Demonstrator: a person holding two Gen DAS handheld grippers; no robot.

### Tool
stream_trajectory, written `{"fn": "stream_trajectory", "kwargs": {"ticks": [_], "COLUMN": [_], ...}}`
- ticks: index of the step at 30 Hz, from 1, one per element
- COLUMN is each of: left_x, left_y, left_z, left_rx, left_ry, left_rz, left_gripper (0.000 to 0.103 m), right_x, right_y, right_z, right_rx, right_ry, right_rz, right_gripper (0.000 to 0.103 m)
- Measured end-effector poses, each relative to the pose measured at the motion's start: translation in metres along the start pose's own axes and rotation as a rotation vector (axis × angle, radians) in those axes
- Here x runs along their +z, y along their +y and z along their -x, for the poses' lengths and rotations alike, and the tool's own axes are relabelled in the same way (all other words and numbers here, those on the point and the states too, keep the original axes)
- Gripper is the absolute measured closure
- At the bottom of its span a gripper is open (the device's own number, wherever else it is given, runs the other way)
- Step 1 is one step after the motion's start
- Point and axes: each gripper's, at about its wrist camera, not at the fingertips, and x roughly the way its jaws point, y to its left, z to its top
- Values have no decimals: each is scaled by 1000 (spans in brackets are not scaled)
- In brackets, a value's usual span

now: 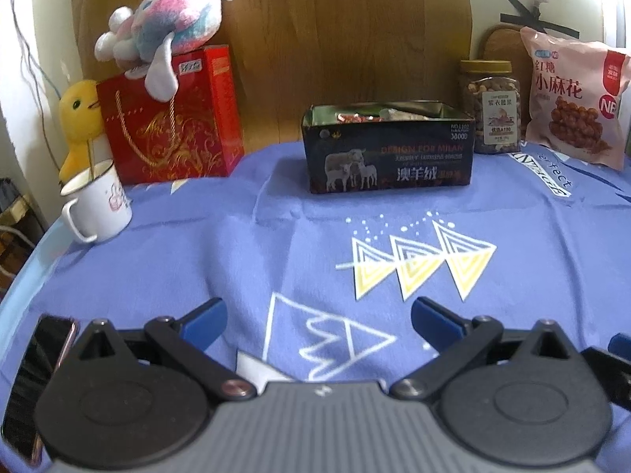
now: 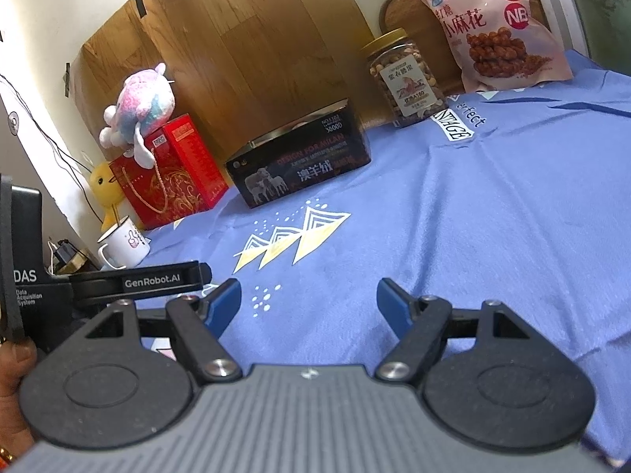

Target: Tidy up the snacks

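Left wrist: left gripper (image 1: 318,321) jaws apart, empty, over blue cloth (image 1: 197,260) on tabletop. One open tin (image 1: 388,149) with snacks inside at back centre, one nut jar (image 1: 491,106) just right of it, one pink snack bag (image 1: 574,98) further right; two plush toys, one mug (image 1: 98,205). Right wrist: right gripper (image 2: 308,302) jaws apart, empty; same tin (image 2: 299,165), jar (image 2: 406,75), bag (image 2: 497,27) well ahead.

A blue printed cloth (image 1: 197,260) covers the tabletop. At the far side a wood-grain panel (image 1: 335,39) is taped onto a pale wall (image 2: 47,39), brightly lit.
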Motion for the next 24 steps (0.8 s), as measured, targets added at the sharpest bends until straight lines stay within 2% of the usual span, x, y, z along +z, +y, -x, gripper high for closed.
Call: {"fn": "stream_trajectory", "kwargs": {"ticks": [6,11,16,19,24], "left_x": [10,17,24,30,34], "left_y": [-1,-4,-9,-7,-1], "left_z": [-14,-37,-53,-57,-59], "left_rx": [-25,-78,-73,-68,-108], "left_ry": [-26,19,52,62,82], "left_rz": [-15,-19,-52,-40,14], "left_gripper": [0,0,0,0,0], "right_x": [10,20,30,37,47], "right_y": [0,-3,-11,-13,-10], "right_z": [-12,-25,-46,-57,-52], "right_rx": [-17,-37,-43,-46,-39], "right_ry": [15,8,43,68,69], "right_rz": [8,25,-5,-12,-2], "right_gripper": [25,25,25,25,25]}}
